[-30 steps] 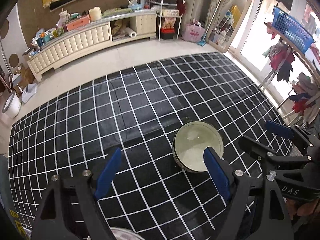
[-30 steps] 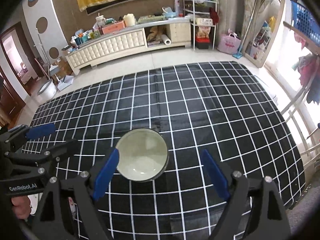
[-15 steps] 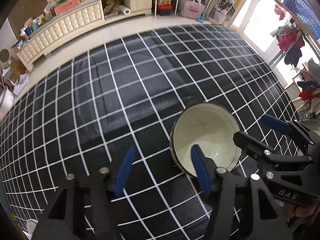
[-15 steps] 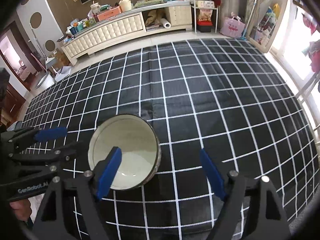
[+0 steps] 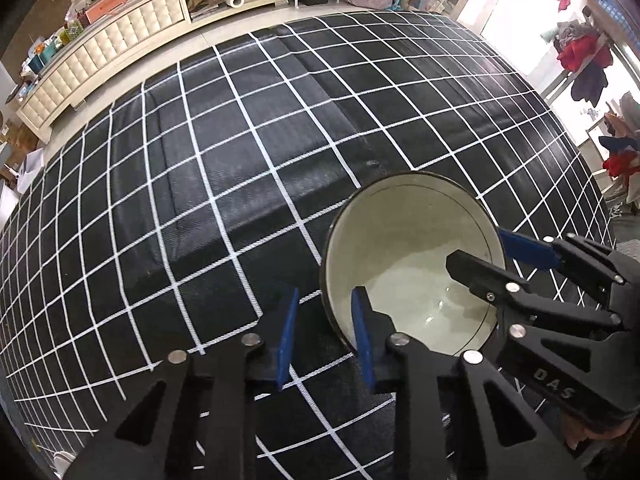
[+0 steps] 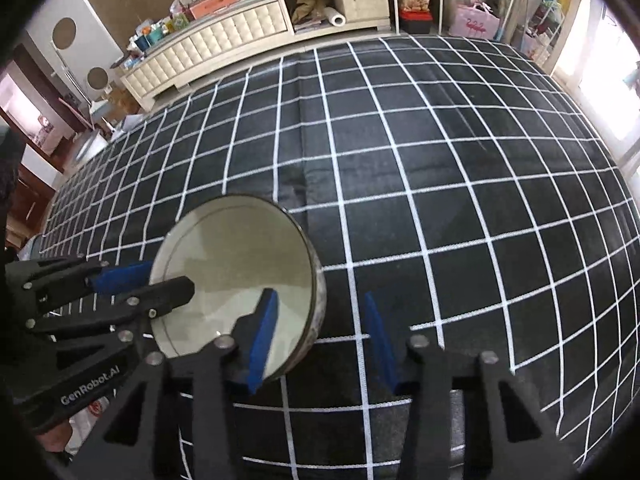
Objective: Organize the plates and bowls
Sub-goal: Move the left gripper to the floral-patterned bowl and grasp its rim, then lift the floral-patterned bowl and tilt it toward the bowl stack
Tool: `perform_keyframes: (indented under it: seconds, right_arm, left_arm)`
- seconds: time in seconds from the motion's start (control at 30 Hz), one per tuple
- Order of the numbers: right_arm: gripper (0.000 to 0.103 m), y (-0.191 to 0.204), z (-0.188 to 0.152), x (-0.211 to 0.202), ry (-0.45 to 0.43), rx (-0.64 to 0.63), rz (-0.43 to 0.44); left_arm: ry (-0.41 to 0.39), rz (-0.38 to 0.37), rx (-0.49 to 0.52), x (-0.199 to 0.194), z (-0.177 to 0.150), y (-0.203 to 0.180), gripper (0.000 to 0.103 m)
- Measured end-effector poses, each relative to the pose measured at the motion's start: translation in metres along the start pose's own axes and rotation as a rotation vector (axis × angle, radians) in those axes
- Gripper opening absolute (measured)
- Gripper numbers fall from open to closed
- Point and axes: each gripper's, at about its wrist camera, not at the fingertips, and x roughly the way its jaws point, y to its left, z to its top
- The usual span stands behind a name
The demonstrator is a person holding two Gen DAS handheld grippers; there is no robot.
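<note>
Straddling the near-left rim of a pale bowl (image 5: 408, 264), the left gripper (image 5: 326, 336) fills the lower middle of the left wrist view. One blue pad (image 5: 362, 332) sits inside the bowl and the other stands outside on the black cloth with a white grid (image 5: 208, 168). The fingers are narrowed around the bowl's wall, yet a gap still shows on the outer side, so no firm pinch is visible. The bowl sits right of centre in the lower half of the frame, resting on the cloth. From the lower right the right gripper (image 5: 494, 252) reaches in across the opposite rim, one black finger over the bowl's inside and a blue pad just outside the wall. Along the upper left runs a cream cabinet (image 5: 108, 56) crowded with small items, and clothes (image 5: 584, 56) hang at the upper right by a bright window.

In the right wrist view the bowl (image 6: 236, 264) lies left of centre in the lower half. The right gripper (image 6: 322, 340) brackets its right-hand wall, the left blue pad inside the bowl and the right one out over the cloth (image 6: 440, 168). Its fingers stand parted, with clear space between the outer pad and the bowl. At the lower left the left gripper (image 6: 150, 280) crosses the far rim, a black fingertip inside and a blue pad outside. The cream cabinet (image 6: 224, 44) runs along the top.
</note>
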Motion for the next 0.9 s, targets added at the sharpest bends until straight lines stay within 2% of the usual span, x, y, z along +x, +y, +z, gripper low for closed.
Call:
perform_keyframes:
  seconds: [0.13, 0.2, 0.37, 0.53, 0.73, 0.9]
  right_arm:
    - [0.025, -0.003, -0.004, 0.001, 0.005, 0.009, 0.050]
    - [0.024, 0.000, -0.006, -0.001, -0.003, -0.003, 0.034]
    - [0.022, 0.000, -0.006, -0.004, -0.011, 0.005, 0.018]
    - [0.016, 0.007, -0.006, -0.010, -0.022, 0.023, 0.008]
    - [0.015, 0.020, -0.008, -0.022, -0.045, 0.020, -0.001]
    - [0.014, 0.037, -0.011, -0.037, -0.064, 0.002, 0.006]
  left_arm:
    - [0.004, -0.007, -0.003, 0.003, -0.001, 0.000, 0.021]
    - [0.008, -0.018, 0.006, 0.004, -0.002, -0.002, 0.018]
    - [0.007, 0.017, 0.027, 0.001, -0.005, -0.007, 0.017]
    - [-0.003, 0.013, -0.001, -0.006, -0.015, -0.005, 0.014]
    - [-0.006, 0.020, -0.014, -0.019, -0.029, -0.001, 0.014]
    - [-0.039, 0.021, -0.045, -0.046, -0.040, 0.010, 0.014]
